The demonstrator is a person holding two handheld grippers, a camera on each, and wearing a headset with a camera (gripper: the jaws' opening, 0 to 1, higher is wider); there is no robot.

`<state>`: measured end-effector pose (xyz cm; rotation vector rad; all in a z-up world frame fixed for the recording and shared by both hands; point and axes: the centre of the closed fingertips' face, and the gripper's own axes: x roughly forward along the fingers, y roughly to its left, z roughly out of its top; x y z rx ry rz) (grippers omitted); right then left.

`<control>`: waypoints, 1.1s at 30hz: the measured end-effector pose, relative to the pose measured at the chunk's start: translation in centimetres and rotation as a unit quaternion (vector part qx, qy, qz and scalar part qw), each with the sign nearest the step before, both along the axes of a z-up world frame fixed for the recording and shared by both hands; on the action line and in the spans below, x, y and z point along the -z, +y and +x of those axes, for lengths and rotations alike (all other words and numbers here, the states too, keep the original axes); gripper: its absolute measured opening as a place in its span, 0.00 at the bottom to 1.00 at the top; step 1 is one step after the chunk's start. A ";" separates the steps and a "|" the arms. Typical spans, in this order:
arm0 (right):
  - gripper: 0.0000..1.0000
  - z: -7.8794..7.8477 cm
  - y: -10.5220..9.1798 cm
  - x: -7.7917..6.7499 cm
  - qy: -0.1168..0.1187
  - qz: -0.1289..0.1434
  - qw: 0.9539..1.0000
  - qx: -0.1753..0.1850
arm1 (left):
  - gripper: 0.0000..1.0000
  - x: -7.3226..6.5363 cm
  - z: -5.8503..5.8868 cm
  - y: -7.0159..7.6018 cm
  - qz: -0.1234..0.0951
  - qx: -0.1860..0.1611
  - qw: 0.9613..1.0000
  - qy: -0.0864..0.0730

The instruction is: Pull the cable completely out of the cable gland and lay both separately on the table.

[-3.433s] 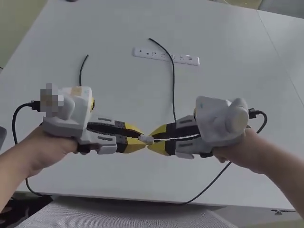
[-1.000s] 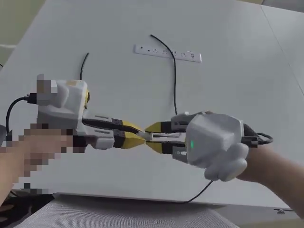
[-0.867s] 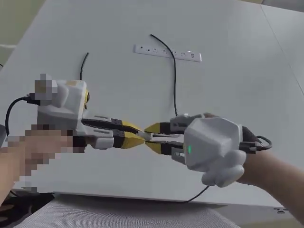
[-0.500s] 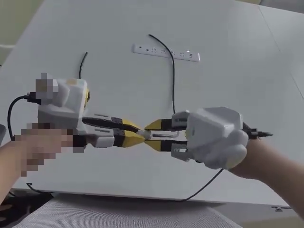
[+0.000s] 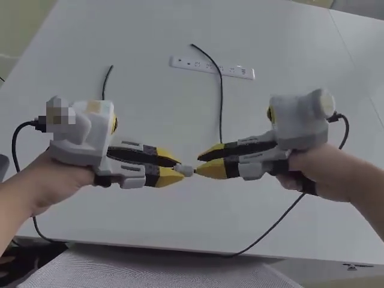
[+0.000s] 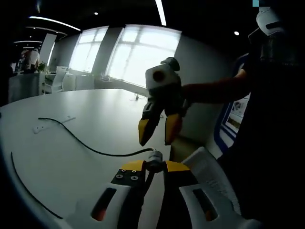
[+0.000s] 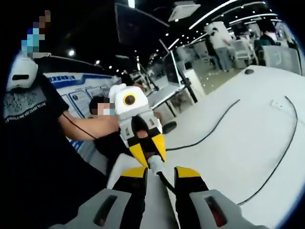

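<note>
A small grey cable gland (image 5: pixel 186 171) is pinched in my left gripper (image 5: pixel 175 170), which is shut on it and held above the white table (image 5: pixel 288 90). In the left gripper view the gland (image 6: pixel 154 157) sits between my yellow jaw tips. A thin black cable (image 5: pixel 219 102) runs from the gland across the table and over a power strip. My right gripper (image 5: pixel 203 165) faces the gland tip to tip, its jaws open. In the right gripper view the cable (image 7: pixel 164 182) passes loosely between my jaws just behind the gland (image 7: pixel 155 163).
A white power strip (image 5: pixel 212 68) lies at the far middle of the table. A short black cable piece (image 5: pixel 104 84) lies at the far left. The grippers' own black leads hang off the table's near edge (image 5: pixel 180 247). A person in dark clothes shows behind.
My right gripper has rolled upright, its camera box now on top, and its jaws stand apart. The left gripper has kept its hold on the gland and barely moved.
</note>
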<state>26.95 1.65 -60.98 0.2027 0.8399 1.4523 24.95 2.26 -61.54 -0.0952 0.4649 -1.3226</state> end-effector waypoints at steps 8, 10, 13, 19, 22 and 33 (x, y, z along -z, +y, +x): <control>0.24 -1.7 1.4 -0.3 0.027 0.018 0.998 -0.049 | 0.15 -0.5 0.2 0.0 -0.001 0.003 1.000 0.000; 0.24 -2.1 1.6 -0.1 0.020 0.011 0.998 -0.059 | 0.15 -0.6 0.3 -0.1 -0.002 0.003 1.000 0.001; 0.19 -2.4 1.6 0.0 0.014 0.009 0.998 -0.065 | 0.15 -0.6 0.3 -0.1 -0.002 0.003 1.000 0.005; 0.10 -2.3 1.3 0.0 0.015 0.013 0.998 -0.066 | 0.15 -0.5 0.4 -0.3 -0.002 0.003 1.000 0.007; 0.09 -2.6 1.1 0.3 0.007 0.005 0.997 -0.076 | 0.15 -0.4 0.3 -0.4 0.000 0.006 1.000 0.009; 0.07 -2.6 1.4 0.3 -0.157 -0.018 0.982 -0.105 | 0.15 -0.1 0.2 -0.1 0.002 0.003 1.000 0.026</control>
